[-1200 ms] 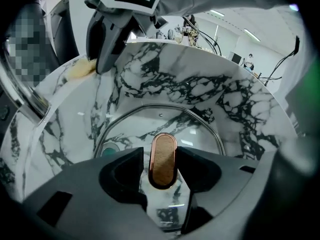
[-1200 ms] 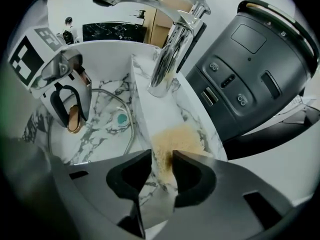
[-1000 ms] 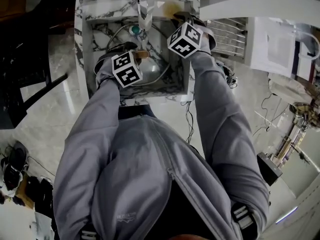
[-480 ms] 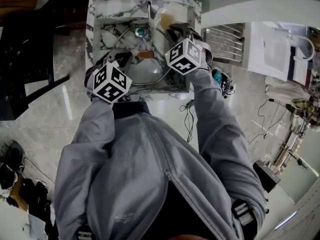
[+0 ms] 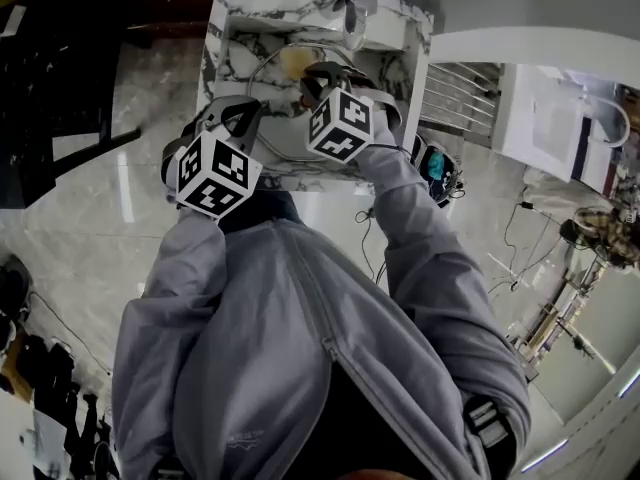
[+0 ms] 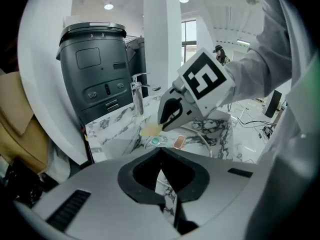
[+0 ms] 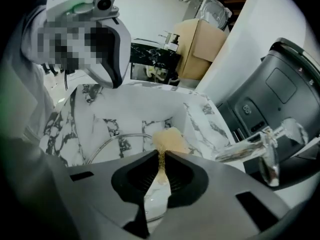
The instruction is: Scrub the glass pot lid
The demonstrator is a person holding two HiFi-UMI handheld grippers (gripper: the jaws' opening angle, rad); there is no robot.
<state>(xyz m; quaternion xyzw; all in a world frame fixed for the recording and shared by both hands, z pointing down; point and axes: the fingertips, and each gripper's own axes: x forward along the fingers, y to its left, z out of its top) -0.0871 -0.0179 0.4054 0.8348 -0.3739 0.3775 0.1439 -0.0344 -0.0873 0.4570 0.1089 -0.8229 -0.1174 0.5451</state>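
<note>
The glass pot lid (image 5: 282, 136) with a brown knob (image 6: 179, 142) lies in the marble sink (image 5: 228, 30); its rim (image 7: 117, 138) curves just left of my right jaws. My right gripper (image 5: 306, 78) hovers over the lid. Its jaws have just been closing and are shut on a yellow sponge (image 7: 170, 139), which sticks out past the tips. My left gripper (image 5: 245, 113) is up at the sink's left front. Its jaws (image 6: 161, 151) meet with nothing visible between them. The left gripper view shows the right gripper (image 6: 167, 119) with the sponge (image 6: 149, 130) above the lid.
A clear faucet (image 5: 352, 8) juts over the sink's back edge. A teal drain plug (image 6: 156, 140) sits beside the knob. A dish rack (image 5: 455, 78) stands right of the sink. Beyond the sink are a black appliance (image 6: 92, 69) and a cardboard box (image 7: 200, 49).
My left gripper has lifted and pulled left, away from the lid's knob. My right gripper has carried the sponge from the sink's right back corner to above the lid.
</note>
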